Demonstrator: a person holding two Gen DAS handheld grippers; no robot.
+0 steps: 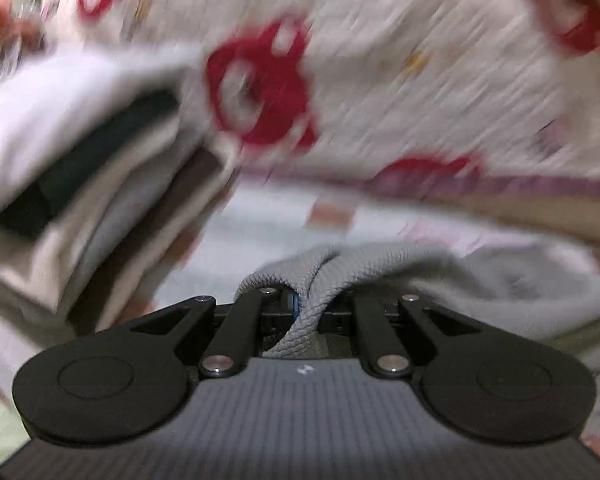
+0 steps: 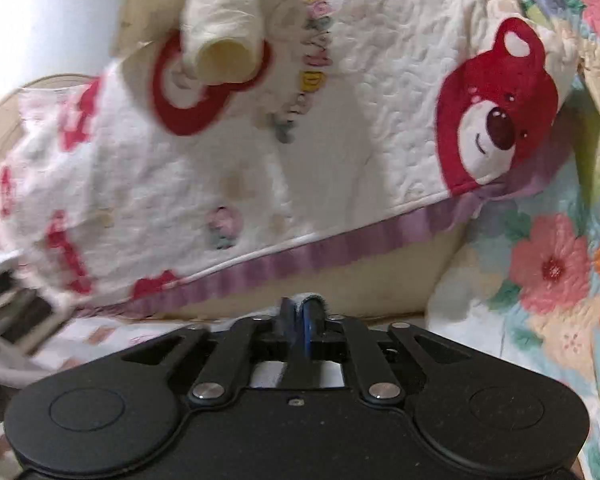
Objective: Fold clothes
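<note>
— Grey ribbed knit garment (image 1: 440, 276): where is it held?

— It is pinched at a bunched hem in the closed jaws of the left gripper (image 1: 300, 312), lifted off the pale patterned bed sheet (image 1: 284, 208). A sliver of grey cloth is seen between the barely parted jaws of the right gripper (image 2: 306, 312); whether it is gripped cannot be told.

— What is judged done?

— A stack of folded white, dark and beige clothes (image 1: 80, 152) is seen at the sheet's left edge, below the cream quilted bear-print cover (image 2: 300, 140). The grey piece is judged unfolded.
</note>
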